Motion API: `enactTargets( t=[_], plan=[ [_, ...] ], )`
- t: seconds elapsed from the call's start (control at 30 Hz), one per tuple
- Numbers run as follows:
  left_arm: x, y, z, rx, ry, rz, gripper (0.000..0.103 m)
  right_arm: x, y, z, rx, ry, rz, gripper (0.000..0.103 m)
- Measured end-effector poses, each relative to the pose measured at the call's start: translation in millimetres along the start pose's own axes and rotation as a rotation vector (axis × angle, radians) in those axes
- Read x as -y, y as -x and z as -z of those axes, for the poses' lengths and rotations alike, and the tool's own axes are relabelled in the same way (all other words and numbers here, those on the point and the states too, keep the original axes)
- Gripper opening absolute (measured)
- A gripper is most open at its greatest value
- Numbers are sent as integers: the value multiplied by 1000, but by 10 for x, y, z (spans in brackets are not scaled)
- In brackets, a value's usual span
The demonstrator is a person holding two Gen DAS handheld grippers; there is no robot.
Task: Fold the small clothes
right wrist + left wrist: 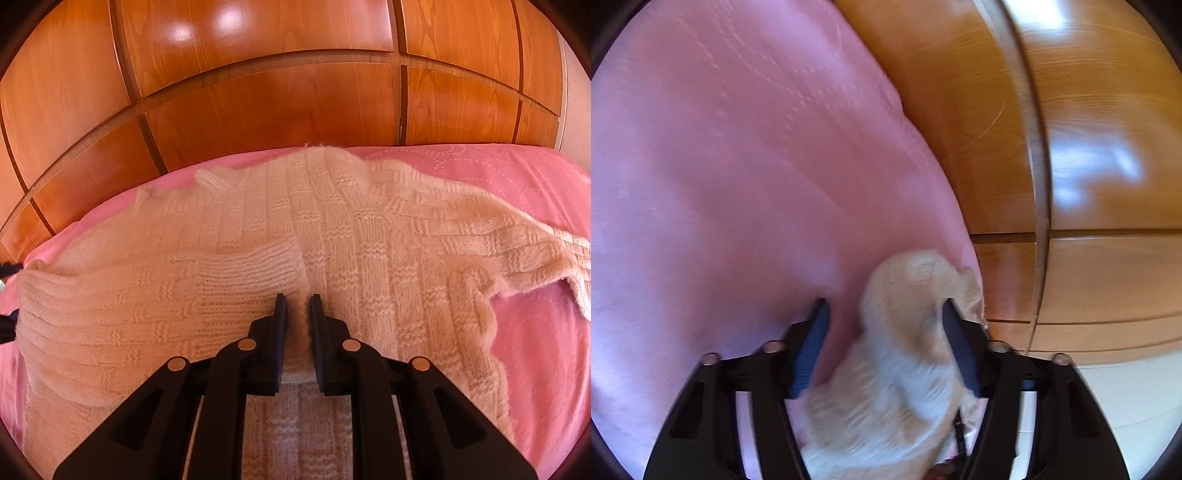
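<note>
Both my views are bright, warm-toned daylight. Glare sits on the glossy wooden wardrobe (pixel 266 110): two soft white spots high in my right view, and broad smeared white patches on the wardrobe at the right of my left view. My left picture is motion-blurred throughout; the cream knit (pixel 901 369) is a fuzzy smear and the pink bedcover (pixel 720 184) shows streaked stitching. My right picture is sharp, each knitted rib clear. Fisheye bending curves the wardrobe's panel lines strongly, and dark vignetting rounds off every corner. Soft shadow lies under my right tool (pixel 298 301).
</note>
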State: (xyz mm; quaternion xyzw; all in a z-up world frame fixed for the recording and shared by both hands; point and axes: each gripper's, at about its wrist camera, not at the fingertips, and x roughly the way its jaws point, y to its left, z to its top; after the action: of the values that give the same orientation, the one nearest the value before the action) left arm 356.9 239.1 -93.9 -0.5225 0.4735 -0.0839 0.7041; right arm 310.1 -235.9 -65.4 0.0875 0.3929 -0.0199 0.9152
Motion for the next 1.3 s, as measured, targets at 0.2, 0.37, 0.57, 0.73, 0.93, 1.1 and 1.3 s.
enactTargets(
  t=[0.2, 0.37, 0.57, 0.73, 0.93, 1.1, 1.3],
  plan=[
    [599, -117, -1, 25, -261, -362, 10, -1, 0, 5, 0, -7, -7, 12],
    [1320, -293, 292, 130, -755, -863, 6, 8, -7, 8, 0, -11, -15, 12],
    [1427, -207, 367, 410, -875, -1008, 6, 18, -11, 11, 0, -14, -18, 12],
    [1181, -28, 626, 395, -810, -776, 6, 23, -18, 17, 0, -16, -22, 12],
    [1013, -557, 917, 354, -954, -857, 7, 37, -21, 18, 1, -15, -24, 12],
    [584, -486, 539, 441, -688, -934, 7, 65, -20, 19, -1, -27, -39, 13],
    [612, -200, 1021, 509, -772, -793, 7, 103, -25, 19, -4, -38, -52, 13]
  ],
)
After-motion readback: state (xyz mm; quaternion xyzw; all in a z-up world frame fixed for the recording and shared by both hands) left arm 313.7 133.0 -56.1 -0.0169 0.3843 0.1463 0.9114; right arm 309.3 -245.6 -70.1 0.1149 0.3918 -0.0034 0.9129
